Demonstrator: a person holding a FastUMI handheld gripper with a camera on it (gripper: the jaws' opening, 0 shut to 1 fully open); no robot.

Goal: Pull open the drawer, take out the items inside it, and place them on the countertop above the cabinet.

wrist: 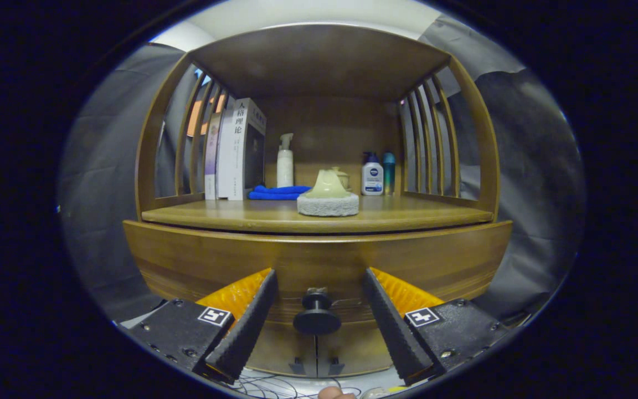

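The wooden drawer front point(197, 255) runs under the cabinet's countertop point(407, 219), and its inside is hidden. A dark round knob point(317, 316) sticks out of the drawer front. My gripper point(319, 272) is open, one finger on each side of the knob with clear gaps, neither touching it. The fingertips reach close to the drawer front, above the level of the knob.
On the countertop stand books point(236, 149) at the left, a folded blue cloth point(277, 192), a white pump bottle point(284, 163), a pale cream object on a grey round pad point(328, 204), and two bottles point(373, 176) at the right. Slatted side rails point(427, 138) enclose the shelf. Cables point(274, 385) lie below.
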